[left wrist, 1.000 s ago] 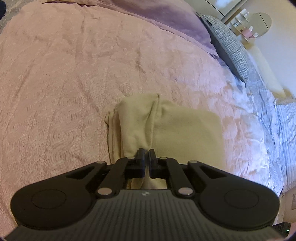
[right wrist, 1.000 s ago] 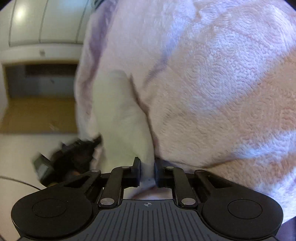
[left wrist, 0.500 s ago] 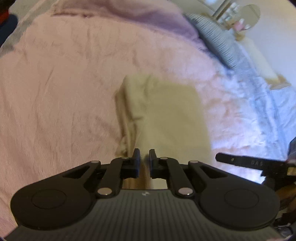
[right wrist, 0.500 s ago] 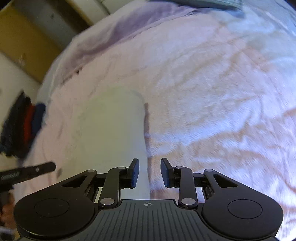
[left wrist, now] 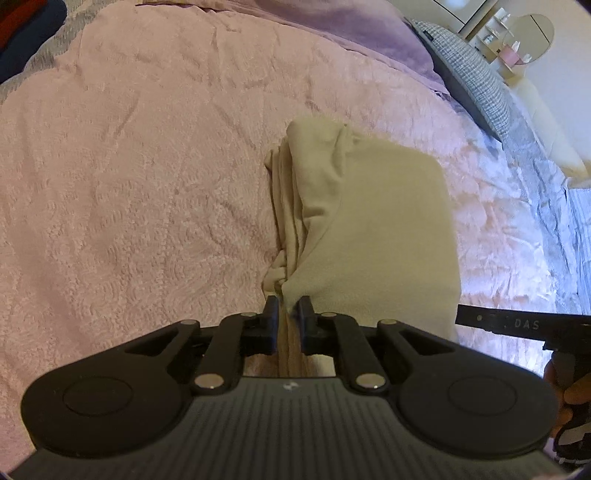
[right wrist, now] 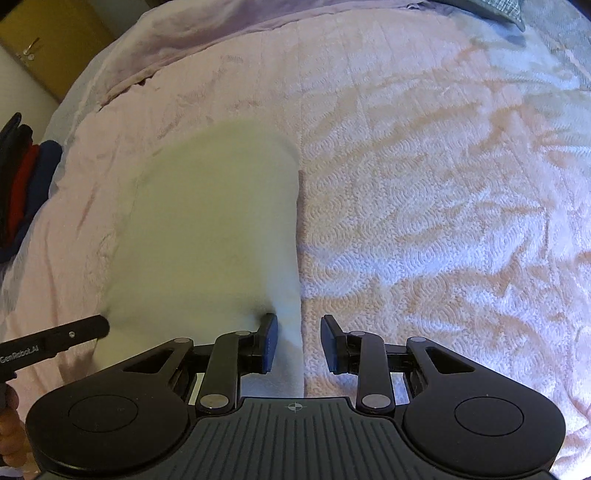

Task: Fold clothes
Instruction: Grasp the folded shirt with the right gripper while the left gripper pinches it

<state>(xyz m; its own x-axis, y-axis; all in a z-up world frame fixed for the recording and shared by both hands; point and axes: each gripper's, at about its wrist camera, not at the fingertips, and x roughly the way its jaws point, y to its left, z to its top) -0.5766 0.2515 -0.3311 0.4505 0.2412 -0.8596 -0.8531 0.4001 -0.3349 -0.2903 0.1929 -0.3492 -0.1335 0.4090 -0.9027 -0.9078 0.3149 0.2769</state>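
A cream garment [left wrist: 373, 221] lies folded into a thick rectangle on the pink bedspread [left wrist: 147, 184]. Its stacked layers show along the left side. My left gripper [left wrist: 289, 308] is at the near left corner, jaws a little apart, with the bunched corner lying between them. In the right wrist view the garment [right wrist: 210, 229] looks pale and flat. My right gripper [right wrist: 299, 332] stands open over its near right edge, with the left finger [right wrist: 269, 332] resting on the cloth. Each view shows the other tool's black bar and a hand at its side edge.
A purple sheet [left wrist: 351, 26] and a grey checked pillow [left wrist: 476, 74] lie at the head of the bed. Dark, red and blue clothes [right wrist: 22, 184] are piled at the left edge. The bedspread [right wrist: 443, 184] runs wide to the right of the garment.
Both grippers swung round and laid the garment flat. The right gripper went from shut on the cloth to wide open. The left gripper's jaws parted slightly.
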